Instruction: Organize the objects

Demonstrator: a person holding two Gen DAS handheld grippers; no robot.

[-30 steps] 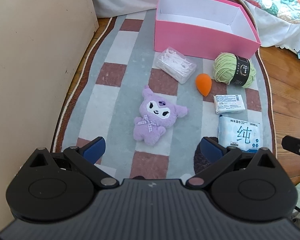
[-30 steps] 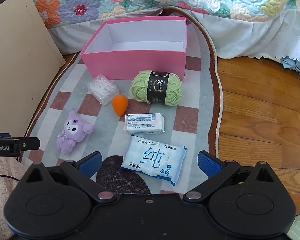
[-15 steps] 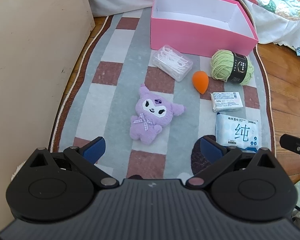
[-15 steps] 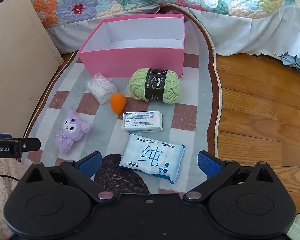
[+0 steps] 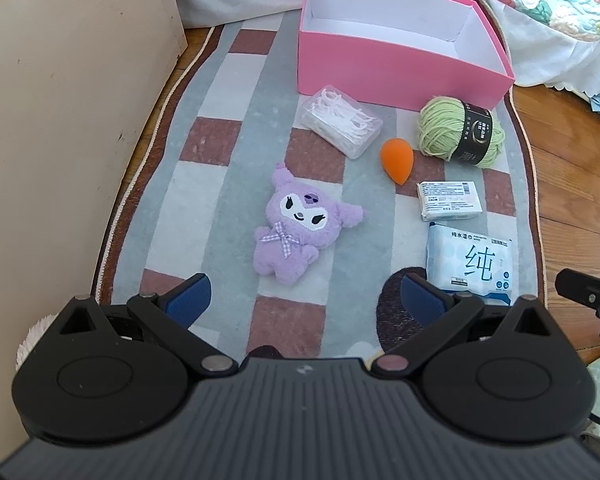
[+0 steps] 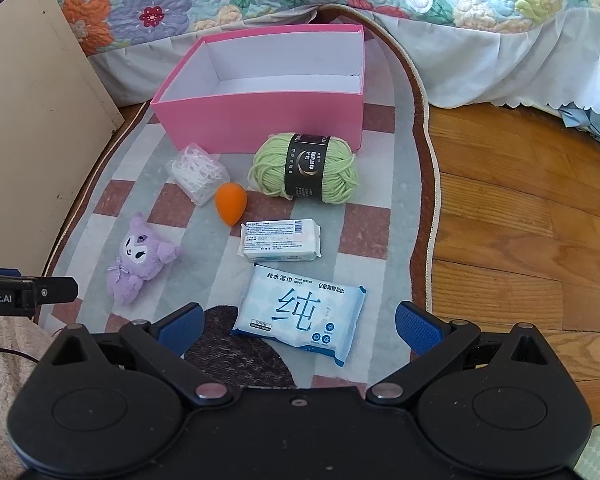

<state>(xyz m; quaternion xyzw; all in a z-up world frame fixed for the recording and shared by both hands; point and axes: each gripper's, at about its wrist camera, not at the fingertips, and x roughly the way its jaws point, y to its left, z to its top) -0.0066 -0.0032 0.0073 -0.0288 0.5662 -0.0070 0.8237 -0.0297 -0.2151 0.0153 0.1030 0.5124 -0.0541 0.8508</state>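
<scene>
From the left wrist view, the left gripper (image 5: 306,294) hangs above the checked grey, white and maroon rug (image 5: 236,128), its blue-padded fingers (image 5: 190,294) spread wide and holding nothing. A purple plush toy with a gingham bow (image 5: 296,226) lies face up just ahead. Beyond it sit a clear plastic box of floss picks (image 5: 340,120), an orange teardrop makeup sponge (image 5: 397,160) and a ball of light green yarn with a black band (image 5: 458,132), all near the open pink cardboard box (image 5: 392,76).

From the right wrist view, the right gripper (image 6: 298,326) has its fingers (image 6: 418,328) also spread and empty, over a blue-and-white wet wipes pack (image 6: 300,312). A small white tissue packet (image 6: 280,239) lies just beyond.
</scene>
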